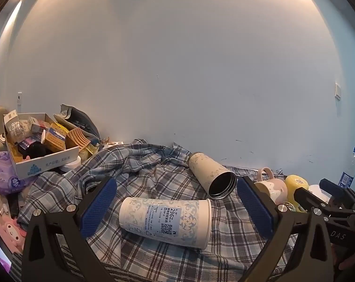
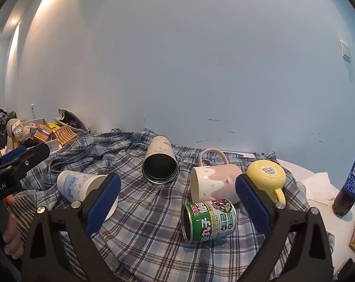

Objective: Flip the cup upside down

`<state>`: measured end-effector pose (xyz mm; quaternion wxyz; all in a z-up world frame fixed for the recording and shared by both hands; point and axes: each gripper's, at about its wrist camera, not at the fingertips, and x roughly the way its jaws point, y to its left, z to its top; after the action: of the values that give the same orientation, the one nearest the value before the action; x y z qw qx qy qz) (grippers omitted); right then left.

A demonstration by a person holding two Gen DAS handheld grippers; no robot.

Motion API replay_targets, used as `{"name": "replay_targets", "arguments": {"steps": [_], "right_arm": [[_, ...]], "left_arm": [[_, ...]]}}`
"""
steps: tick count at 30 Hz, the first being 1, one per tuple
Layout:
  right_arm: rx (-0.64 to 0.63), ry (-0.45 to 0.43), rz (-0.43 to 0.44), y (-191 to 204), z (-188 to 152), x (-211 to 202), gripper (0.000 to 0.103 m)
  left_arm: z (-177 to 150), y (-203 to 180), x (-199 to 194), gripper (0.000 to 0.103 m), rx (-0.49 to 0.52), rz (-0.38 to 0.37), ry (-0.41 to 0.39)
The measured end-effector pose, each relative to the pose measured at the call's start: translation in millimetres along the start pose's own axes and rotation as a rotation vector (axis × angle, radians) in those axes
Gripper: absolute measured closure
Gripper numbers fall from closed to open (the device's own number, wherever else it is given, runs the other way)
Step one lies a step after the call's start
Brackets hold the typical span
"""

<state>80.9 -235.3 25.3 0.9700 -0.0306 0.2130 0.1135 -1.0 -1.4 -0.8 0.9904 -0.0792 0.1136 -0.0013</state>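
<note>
left hand-held gripper (image 1: 176,211) stands wide open over a plaid cloth (image 1: 154,178) with nothing in its grasp, its blue pads (image 1: 98,208) flanking a paper cup (image 1: 165,222) without touching it. seen from the left wrist, the paper cup lies on its side on the cloth, long axis running left to right, closed base to the left and open rim to the right. just behind its rim a cream tumbler (image 1: 210,176) also lies on its side, dark mouth turned toward the camera and to the right. a pink mug (image 1: 271,188) and a yellow mug (image 1: 295,183) sit past the right pad, beside the black frame of the other tool. a cardboard box (image 1: 36,145) of small packets stands at far left against the wall.

from the right wrist, the right hand-held gripper (image 2: 177,199) is likewise spread wide and holding nothing. a green can (image 2: 209,222) lies on its side between its pads, open end to the left. the paper cup (image 2: 80,185) lies at left, partly behind the left pad, rim toward the camera and right. the tumbler (image 2: 160,164) points its mouth at the lens. the pink mug (image 2: 214,183) lies on its side, handle up; the yellow mug (image 2: 266,176) rests upside down. a cola bottle (image 2: 351,183) stands at far right.
</note>
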Motion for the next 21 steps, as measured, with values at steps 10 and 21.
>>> {"name": "replay_targets", "arguments": {"steps": [10, 21], "right_arm": [[0.01, 0.005, 0.006, -2, -1, 3, 0.005], [0.012, 0.001, 0.004, 0, 0, 0, 0.005]], "left_arm": [[-3, -8, 9, 0.0, 0.02, 0.005, 0.033], [-2, -17, 8, 0.0, 0.067, -0.02, 0.036]]}}
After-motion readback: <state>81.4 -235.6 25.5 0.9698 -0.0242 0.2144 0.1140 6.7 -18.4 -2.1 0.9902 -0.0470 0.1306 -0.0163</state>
